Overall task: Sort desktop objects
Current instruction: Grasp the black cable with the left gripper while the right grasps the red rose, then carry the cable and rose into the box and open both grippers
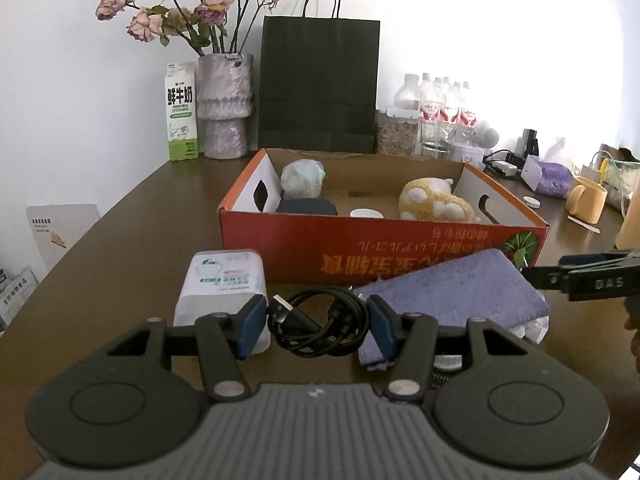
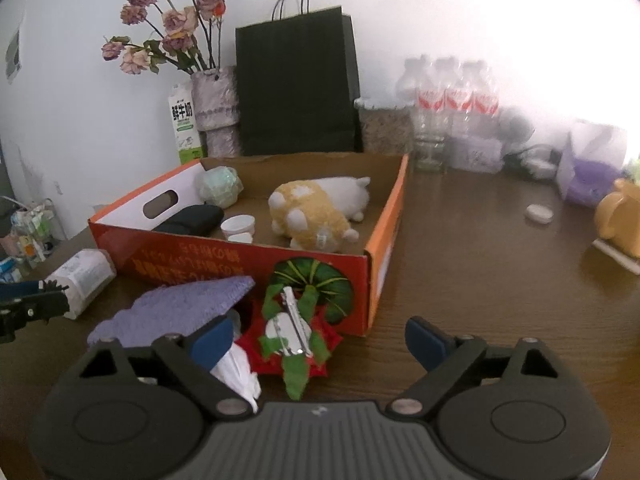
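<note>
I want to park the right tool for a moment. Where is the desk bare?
Bare brown wooden desk lies right of the orange cardboard box, short of the yellow mug. Crowded: in front of the box, with the purple towel, coiled black cable and red-green hair clip.

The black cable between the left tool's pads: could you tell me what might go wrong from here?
1. The black cable is a loose coil; the open left tool may pinch one loop, leaving the rest dangling.
2. Its right pad sits at the purple cloth, so closing could snag it.
3. A trailing plug might catch the orange box wall.
</note>
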Tool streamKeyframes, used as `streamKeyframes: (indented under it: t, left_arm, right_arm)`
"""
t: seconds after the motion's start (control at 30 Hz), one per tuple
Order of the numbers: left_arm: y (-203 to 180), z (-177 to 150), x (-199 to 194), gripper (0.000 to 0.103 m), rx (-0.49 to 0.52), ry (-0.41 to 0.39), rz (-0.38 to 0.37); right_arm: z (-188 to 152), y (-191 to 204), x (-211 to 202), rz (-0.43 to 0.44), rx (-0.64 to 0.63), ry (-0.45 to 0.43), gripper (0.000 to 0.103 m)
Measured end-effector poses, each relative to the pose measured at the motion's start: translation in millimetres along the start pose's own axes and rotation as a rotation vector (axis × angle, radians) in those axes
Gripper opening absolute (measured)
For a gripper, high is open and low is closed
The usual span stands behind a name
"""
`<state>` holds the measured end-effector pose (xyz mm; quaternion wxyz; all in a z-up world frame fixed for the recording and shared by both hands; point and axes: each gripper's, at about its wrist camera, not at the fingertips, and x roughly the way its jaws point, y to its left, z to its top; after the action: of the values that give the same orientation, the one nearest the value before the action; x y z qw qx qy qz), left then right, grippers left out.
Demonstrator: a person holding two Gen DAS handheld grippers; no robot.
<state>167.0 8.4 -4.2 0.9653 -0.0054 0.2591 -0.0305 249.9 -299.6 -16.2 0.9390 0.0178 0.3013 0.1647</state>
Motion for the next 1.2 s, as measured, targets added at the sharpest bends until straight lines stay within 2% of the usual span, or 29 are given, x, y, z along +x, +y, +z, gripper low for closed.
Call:
streamKeyframes:
  t: [0.17,0.23,0.33,0.43,0.8,1.2]
  left_arm:
    - [0,2,5,0.056,-0.001,0.004,-0.005]
    - [0,2,6,0.056,-0.001,0.005,-0.007]
    - [1,2,6,0.056,-0.003,0.006,-0.011]
    - [1,1,6,0.056,-0.004,0.006,-0.011]
    - [4,7,-3,0.056,-0.015,-0.022,-0.012]
    - [-5,59,-4,0.056,-0.015,-0.142,-0.033]
  right_arm:
    - [-1,0,15,0.030,0.041,0.046,0.083]
    - [-2,0,18,0.046,0.052,0.060,0.065]
    - [-4,-1,20,0.056,0.064,0.076,0.048]
    - [-5,-1,18,0.054,0.070,0.076,0.041]
    - [-5,5,-5,0.043,0.038,0.009,0.038]
    - [38,28,-30,0.061,-0.044,-0.143,0.038]
